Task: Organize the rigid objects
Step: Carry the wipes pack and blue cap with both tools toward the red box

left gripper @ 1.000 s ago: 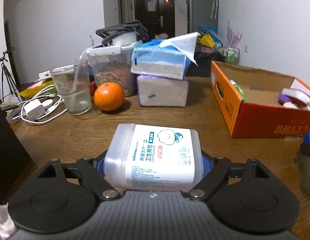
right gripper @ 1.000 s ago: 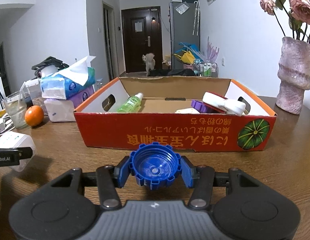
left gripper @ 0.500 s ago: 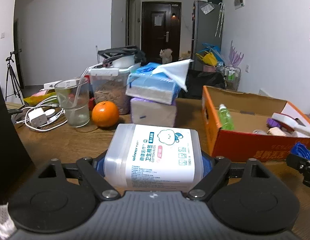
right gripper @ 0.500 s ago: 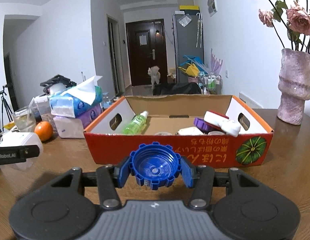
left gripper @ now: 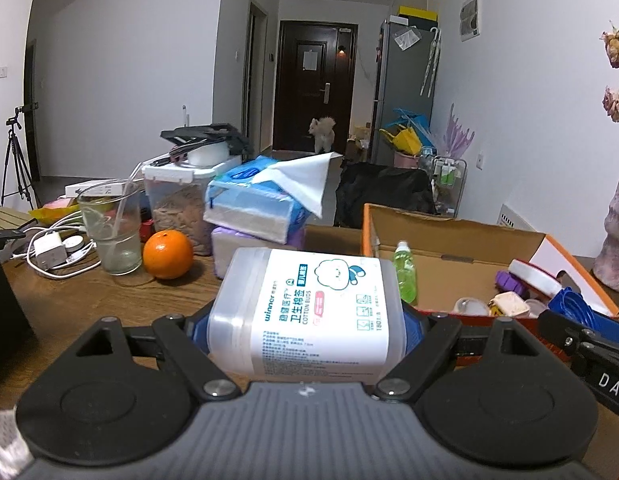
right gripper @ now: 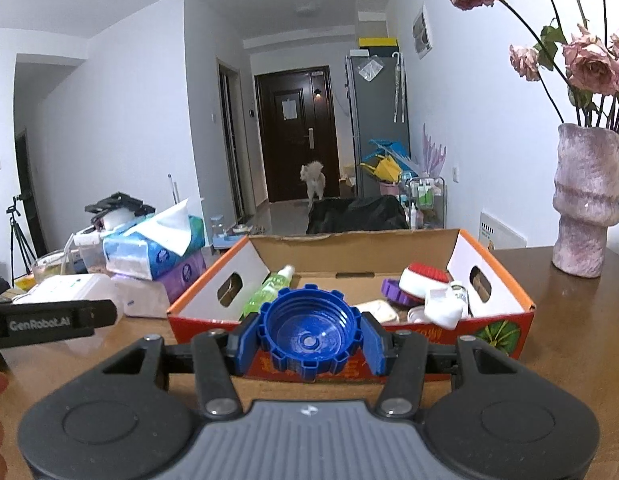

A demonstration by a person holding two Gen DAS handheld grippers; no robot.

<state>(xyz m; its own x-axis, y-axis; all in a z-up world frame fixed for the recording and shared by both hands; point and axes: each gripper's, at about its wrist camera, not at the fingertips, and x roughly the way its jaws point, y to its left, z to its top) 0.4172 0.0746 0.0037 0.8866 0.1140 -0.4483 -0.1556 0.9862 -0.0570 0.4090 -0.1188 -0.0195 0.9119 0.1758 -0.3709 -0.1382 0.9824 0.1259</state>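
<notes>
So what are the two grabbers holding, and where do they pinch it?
Left gripper pinches the cotton bud box by its two ends. Right gripper pinches the blue cap by its ridged sides.

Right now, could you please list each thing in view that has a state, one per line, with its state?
left gripper: shut on the cotton bud box
cotton bud box: held on its side, lid closed
right gripper: shut on the blue cap
blue cap: held, hollow side to the camera
cardboard box: open-topped, partly filled
green bottle: lying in the box
tissue pack: open, tissue sticking out
glass: upright, straw inside
</notes>
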